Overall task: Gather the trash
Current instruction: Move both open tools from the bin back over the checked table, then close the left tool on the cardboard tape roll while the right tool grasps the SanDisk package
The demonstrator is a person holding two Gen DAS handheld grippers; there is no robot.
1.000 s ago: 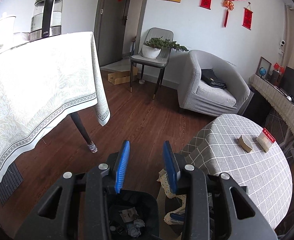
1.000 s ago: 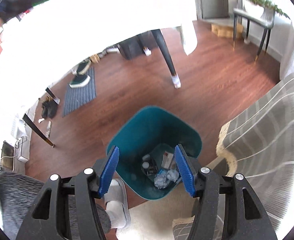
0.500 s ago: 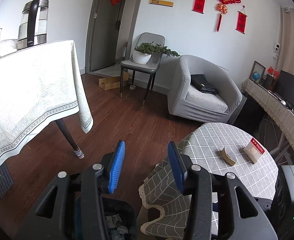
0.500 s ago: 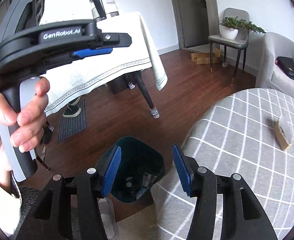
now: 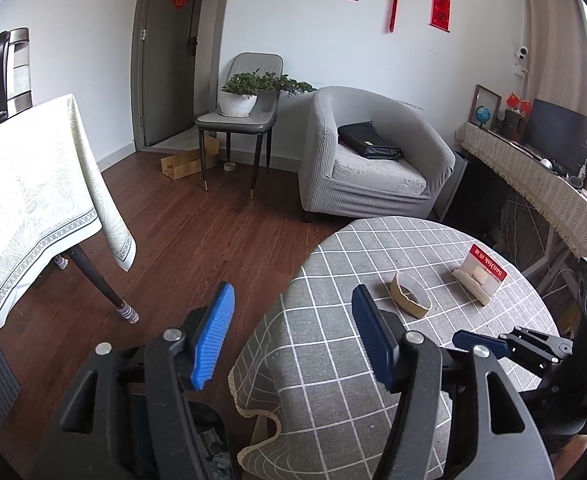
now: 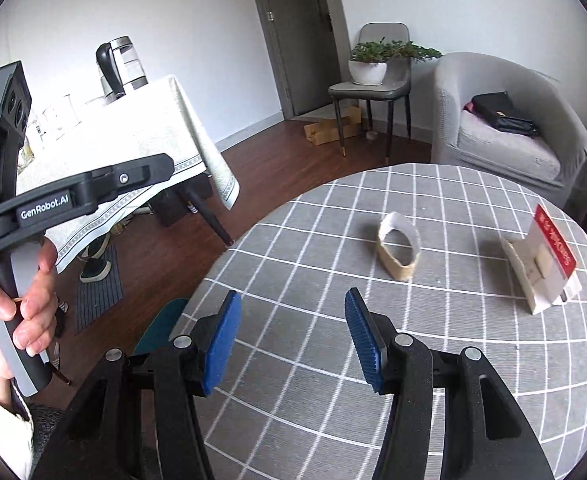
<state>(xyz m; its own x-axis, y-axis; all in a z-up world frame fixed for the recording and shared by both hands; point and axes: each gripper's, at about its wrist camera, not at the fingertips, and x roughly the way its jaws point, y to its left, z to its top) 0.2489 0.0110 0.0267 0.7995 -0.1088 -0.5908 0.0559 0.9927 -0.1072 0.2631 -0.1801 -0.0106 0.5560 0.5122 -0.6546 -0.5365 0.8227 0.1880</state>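
The left hand-held gripper (image 5: pixel 291 334) has its blue fingers spread wide with nothing between them; it hangs over the near edge of the round worktop (image 5: pixel 333 360) with the grey checked cloth. The right hand-held gripper (image 6: pixel 289 342) is spread wide too and holds nothing; it hangs above the same worktop. Two bits of trash sit on the cloth – a brown cardboard ring (image 6: pixel 398 246) lying ahead of the right fingers, and a torn red and white card packet (image 6: pixel 545 266) further to the right; they are apart from each other and neither gripper touches them. The teal trash bin (image 6: pixel 163 326) peeks out on the floor by the worktop's left edge; in the left view some crumpled paper (image 5: pixel 215 450) shows down below the gripper.
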